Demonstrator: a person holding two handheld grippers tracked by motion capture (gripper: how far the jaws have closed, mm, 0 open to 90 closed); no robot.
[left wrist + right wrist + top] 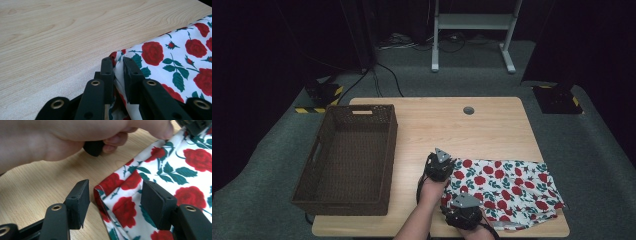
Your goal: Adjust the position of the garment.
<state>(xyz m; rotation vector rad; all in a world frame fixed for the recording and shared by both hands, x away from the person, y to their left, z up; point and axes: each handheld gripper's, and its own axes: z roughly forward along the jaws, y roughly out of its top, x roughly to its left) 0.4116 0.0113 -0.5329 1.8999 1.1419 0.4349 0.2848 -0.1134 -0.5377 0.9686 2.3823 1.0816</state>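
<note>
A white cloth printed with red roses [507, 192] lies flat on the near right part of the wooden table [447, 125]. My left gripper [447, 170] is at the cloth's left edge, and in the left gripper view the left gripper [119, 62] is shut on a fold of that cloth [175, 57]. My right gripper [459, 202] is at the near left corner. In the right gripper view the right gripper [115, 192] is open, its jaws on either side of the cloth's corner [122, 207] without pressing it. The left hand [62, 140] is just beyond.
A dark woven basket [357, 112] with nothing in it stands on the left part of the table. A round cable hole [468, 110] sits near the far edge. Bare wood lies between the basket and the cloth. Grey carpet surrounds the table.
</note>
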